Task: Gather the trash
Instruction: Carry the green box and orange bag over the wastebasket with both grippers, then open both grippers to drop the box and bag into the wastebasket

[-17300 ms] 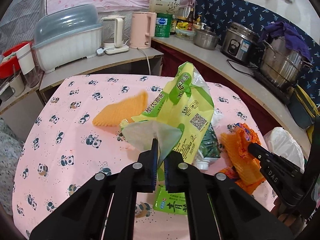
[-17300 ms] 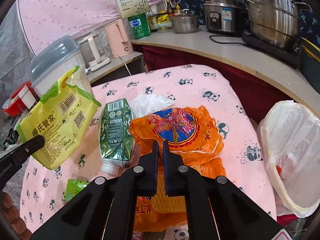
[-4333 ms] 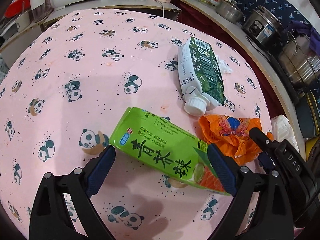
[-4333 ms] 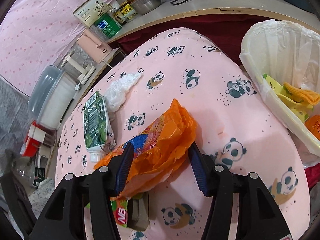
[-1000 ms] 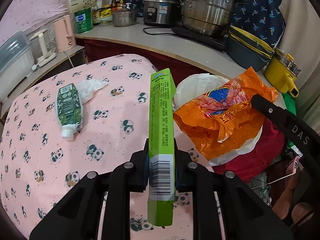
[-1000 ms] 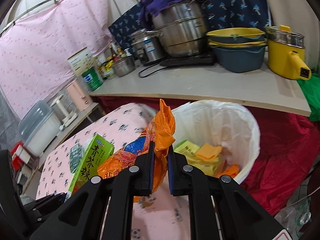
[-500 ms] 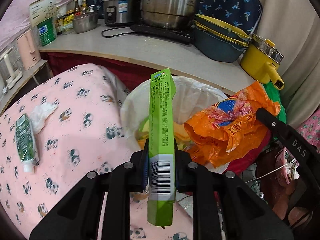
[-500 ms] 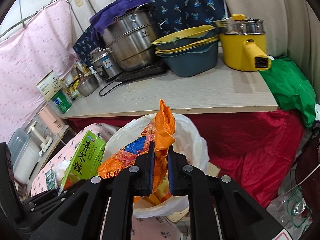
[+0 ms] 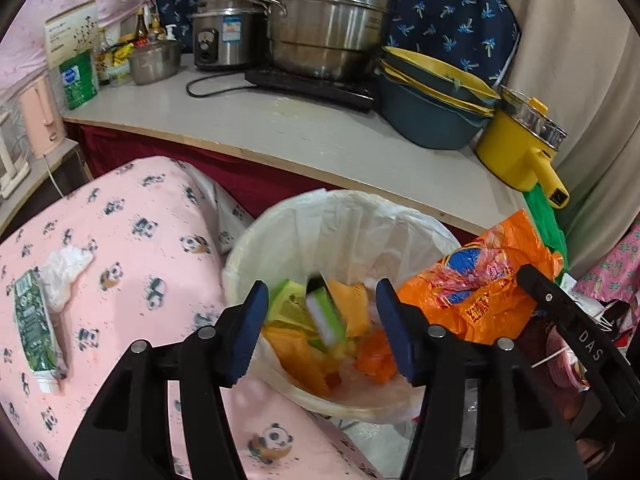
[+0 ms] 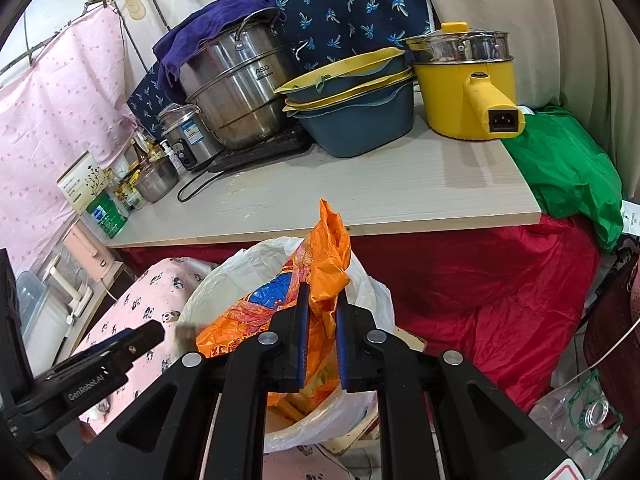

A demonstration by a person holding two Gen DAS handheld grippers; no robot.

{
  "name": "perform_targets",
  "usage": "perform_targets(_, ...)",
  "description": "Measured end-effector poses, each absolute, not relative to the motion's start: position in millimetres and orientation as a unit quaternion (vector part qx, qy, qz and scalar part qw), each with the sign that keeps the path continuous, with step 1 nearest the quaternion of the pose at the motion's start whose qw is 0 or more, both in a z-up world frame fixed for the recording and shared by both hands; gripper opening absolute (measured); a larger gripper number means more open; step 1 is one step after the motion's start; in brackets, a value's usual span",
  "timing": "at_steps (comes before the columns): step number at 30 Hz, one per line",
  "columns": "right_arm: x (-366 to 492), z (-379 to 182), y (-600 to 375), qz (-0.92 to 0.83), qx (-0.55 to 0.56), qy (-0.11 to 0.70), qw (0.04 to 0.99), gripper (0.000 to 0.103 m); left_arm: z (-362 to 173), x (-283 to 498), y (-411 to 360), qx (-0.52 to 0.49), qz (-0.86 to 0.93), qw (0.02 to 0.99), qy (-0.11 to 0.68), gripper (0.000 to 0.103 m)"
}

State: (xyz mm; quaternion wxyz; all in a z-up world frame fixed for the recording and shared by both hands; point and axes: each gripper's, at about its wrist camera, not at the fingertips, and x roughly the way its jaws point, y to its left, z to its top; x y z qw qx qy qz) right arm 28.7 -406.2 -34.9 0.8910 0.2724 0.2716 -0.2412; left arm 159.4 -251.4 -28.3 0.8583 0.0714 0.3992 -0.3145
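My left gripper [image 9: 322,320] hangs over the white-lined trash bin [image 9: 280,236], its jaws opening with nothing pressed between them. The green box [image 9: 326,316] is blurred, dropping among yellow and orange wrappers inside the bin. My right gripper [image 10: 320,322] is shut on the crumpled orange plastic bag [image 10: 324,240] and holds it above the bin's [image 10: 224,280] right side; the same orange bag [image 9: 488,292] shows in the left wrist view. A green pouch [image 9: 32,324] and a white tissue [image 9: 66,272] lie on the panda-print tablecloth [image 9: 132,264].
Behind the bin runs a counter [image 9: 280,128] with a steel steamer pot [image 9: 332,28], rice cooker [image 9: 224,36], stacked blue basins [image 9: 428,104] and a yellow electric pot [image 9: 520,152]. Red cloth [image 10: 480,280] drapes below the counter. A green bag [image 10: 568,176] lies at right.
The left gripper's jaws have spread and let go of the green box, which has dropped into the bin. Both grippers have shifted toward the bin; the right one still clamps the orange bag.
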Motion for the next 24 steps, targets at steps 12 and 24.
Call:
perform_targets(12, 61.9, -39.0, -392.9, -0.218, 0.266, 0.284, 0.895, 0.016, -29.0, 176.4, -206.1, 0.041, -0.243, 0.879, 0.408, 0.055)
perform_targets(24, 84.6, -26.6, -378.8, -0.213, 0.258, 0.270, 0.903, 0.040, -30.0, 182.1, -163.4, 0.023, -0.181, 0.897, 0.403, 0.079)
